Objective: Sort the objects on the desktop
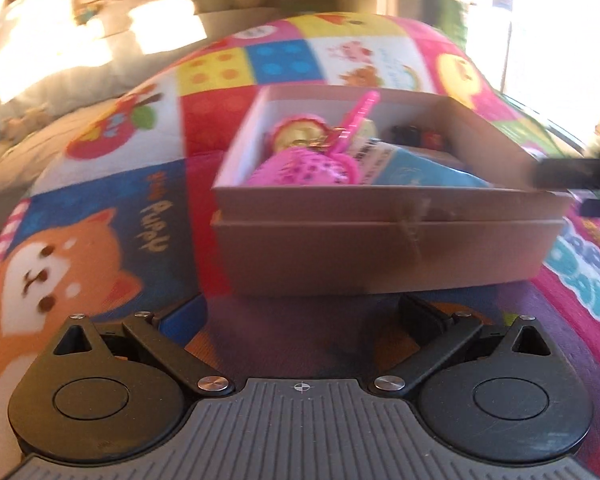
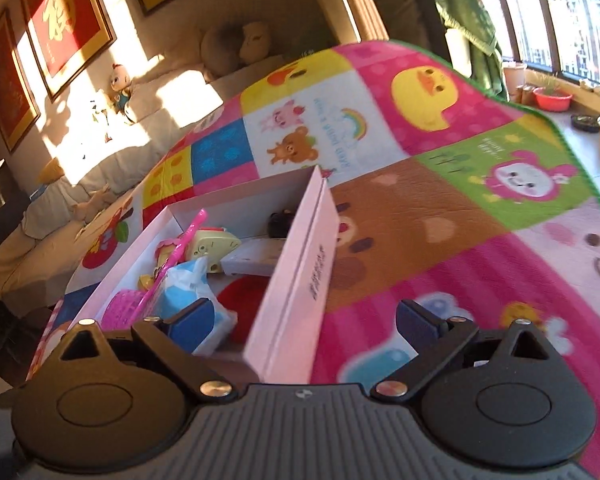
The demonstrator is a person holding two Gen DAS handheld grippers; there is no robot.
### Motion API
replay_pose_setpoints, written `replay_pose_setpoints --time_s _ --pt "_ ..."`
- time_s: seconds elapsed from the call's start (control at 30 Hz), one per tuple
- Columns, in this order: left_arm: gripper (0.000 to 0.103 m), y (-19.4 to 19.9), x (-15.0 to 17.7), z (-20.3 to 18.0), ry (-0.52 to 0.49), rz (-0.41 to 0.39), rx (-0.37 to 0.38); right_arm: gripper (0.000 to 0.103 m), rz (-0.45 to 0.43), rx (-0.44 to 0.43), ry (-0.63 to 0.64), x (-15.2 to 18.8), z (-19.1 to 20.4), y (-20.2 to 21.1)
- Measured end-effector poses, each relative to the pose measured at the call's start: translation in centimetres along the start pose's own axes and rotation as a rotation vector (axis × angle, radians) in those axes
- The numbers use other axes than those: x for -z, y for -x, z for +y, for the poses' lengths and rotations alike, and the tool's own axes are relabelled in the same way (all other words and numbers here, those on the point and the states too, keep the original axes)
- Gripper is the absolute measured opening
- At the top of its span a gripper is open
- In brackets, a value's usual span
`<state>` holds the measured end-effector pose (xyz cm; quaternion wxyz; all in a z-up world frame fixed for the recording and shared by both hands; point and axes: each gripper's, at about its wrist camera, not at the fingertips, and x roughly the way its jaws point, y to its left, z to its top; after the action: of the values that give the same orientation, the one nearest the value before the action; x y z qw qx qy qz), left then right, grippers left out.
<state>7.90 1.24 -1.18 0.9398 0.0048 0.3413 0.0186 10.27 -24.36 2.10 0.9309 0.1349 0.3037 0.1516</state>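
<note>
Your right gripper hangs with its jaws spread wide astride the near wall of the pink box — one blue pad inside over the blue-and-white packet, the other outside over the cartoon play mat — nothing held between them.

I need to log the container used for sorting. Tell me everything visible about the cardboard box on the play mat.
The shallow rectangular pale cardboard box sits open on the colourful cartoon play mat, seemingly nested in its lid. It holds a pink plastic toy, a blue-and-white packet and other small items. The right gripper is open, its fingers either side of one box wall. The left gripper is open, just short of the box.
</note>
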Motion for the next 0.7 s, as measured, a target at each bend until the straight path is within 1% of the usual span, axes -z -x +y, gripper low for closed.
replay_pose_setpoints --time_s 0.07,0.1,0.17,0.27,0.37,0.43,0.5,0.53,0.7 --pt "0.103 0.5 0.3 0.0 0.035 -0.006 -0.039 0.099 -0.026 -0.016 0.013 0.9 -0.6 2.4" --pt "0.103 0.6 0.4 -0.1 0.049 -0.007 -0.055 0.099 -0.022 -0.032 0.022 1.3 -0.9 3.5" --pt "0.103 0.6 0.3 0.0 0.054 -0.007 -0.064 0.099 -0.031 -0.060 0.050 2.3 -1.7 5.7" --pt "0.103 0.6 0.3 0.3 0.064 -0.006 -0.057 0.099 -0.043 -0.081 0.106 3.5 -2.6 8.5" --pt "0.103 0.5 0.3 0.3 0.062 -0.006 -0.061 0.099 -0.066 -0.065 0.143 4.2 -3.8 11.9" --pt "0.103 0.4 0.3 0.5 0.075 -0.006 -0.054 0.099 -0.084 -0.063 0.138 4.4 -4.9 14.7" --pt "0.103 0.4 0.2 0.5 0.074 -0.006 -0.055 0.103 -0.106 -0.065 0.120 4.5 -6.5 17.4" --pt "0.103 0.4 0.3 0.5 0.074 -0.007 -0.055 0.103 -0.110 -0.063 0.111 4.6 -7.2 18.4" --pt "0.103 0.4 0.3 0.4 0.079 -0.007 -0.054 0.103 -0.109 -0.031 0.112 4.9 -9.5 20.3"
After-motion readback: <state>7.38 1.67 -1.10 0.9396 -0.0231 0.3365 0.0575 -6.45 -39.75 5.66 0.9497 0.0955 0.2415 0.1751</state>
